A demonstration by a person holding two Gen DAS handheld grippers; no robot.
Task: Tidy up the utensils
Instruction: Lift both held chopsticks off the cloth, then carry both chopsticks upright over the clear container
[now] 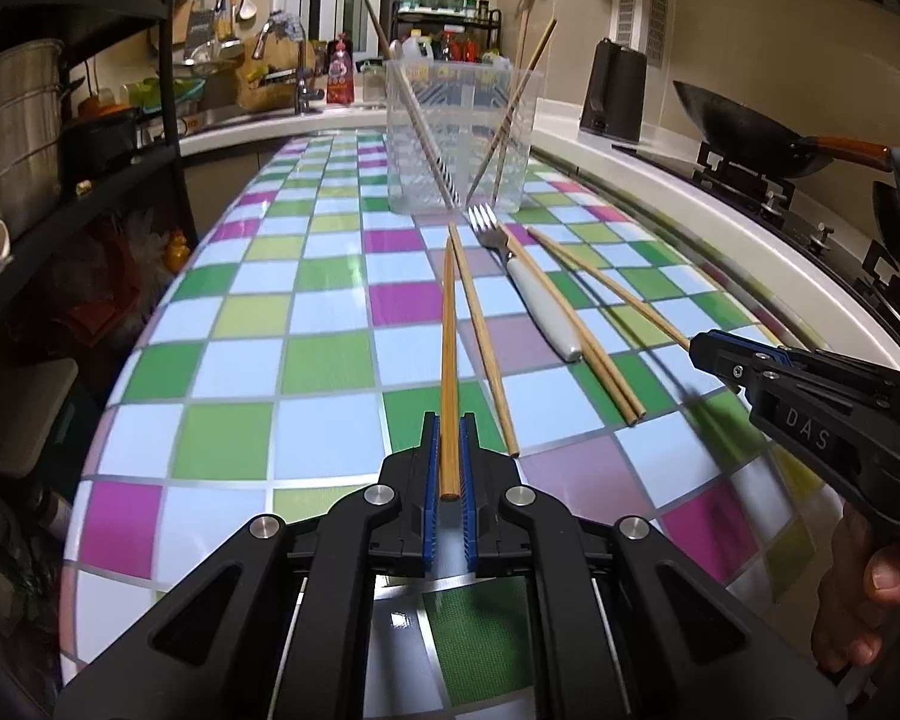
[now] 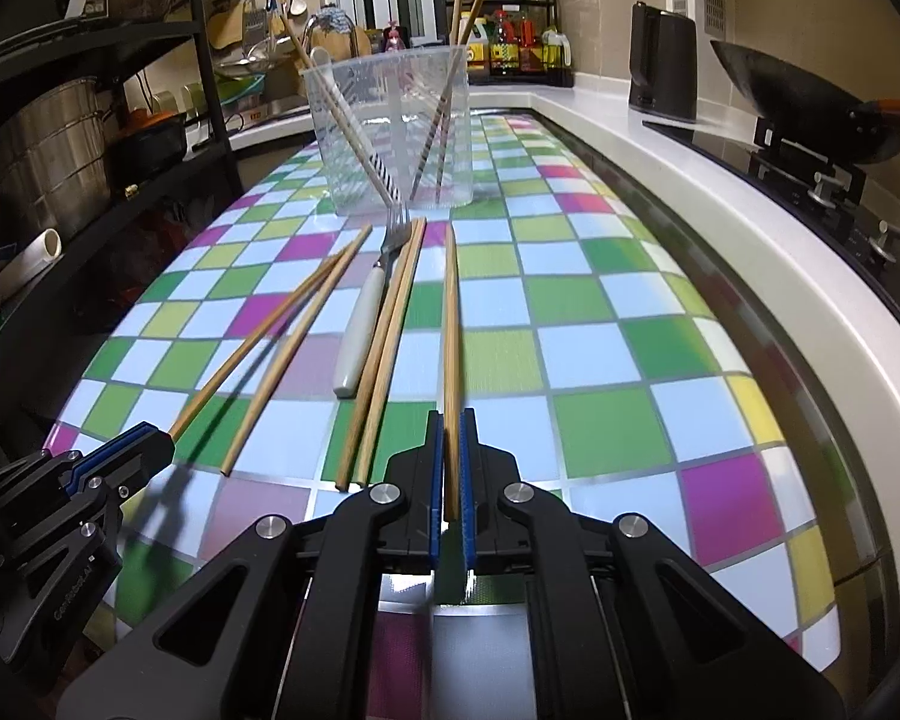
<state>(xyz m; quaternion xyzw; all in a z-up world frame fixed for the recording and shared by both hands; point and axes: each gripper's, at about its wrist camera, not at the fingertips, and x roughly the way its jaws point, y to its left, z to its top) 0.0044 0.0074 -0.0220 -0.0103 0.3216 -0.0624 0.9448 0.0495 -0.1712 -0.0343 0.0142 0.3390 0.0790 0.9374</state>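
My left gripper is clamped on the near end of one bamboo chopstick, whose shaft runs straight ahead toward the clear plastic cup, its far tip short of the cup's base. My right gripper is likewise pinched tight on a second chopstick, which also points up toward the cup and stops just before it. The cup stands upright on the checkered tabletop and already holds several chopsticks leaning against its walls, some with striped ends. Just in front of the cup lies a fork with a white handle, tines nearest the cup. A loose chopstick lies on the table just left of the fork, beside the one in my left grip, and a pair of chopsticks lies touching along the fork's right side, their near ends farther from the cup than the fork's handle. Right of the cup, a black wok sits on the stove.
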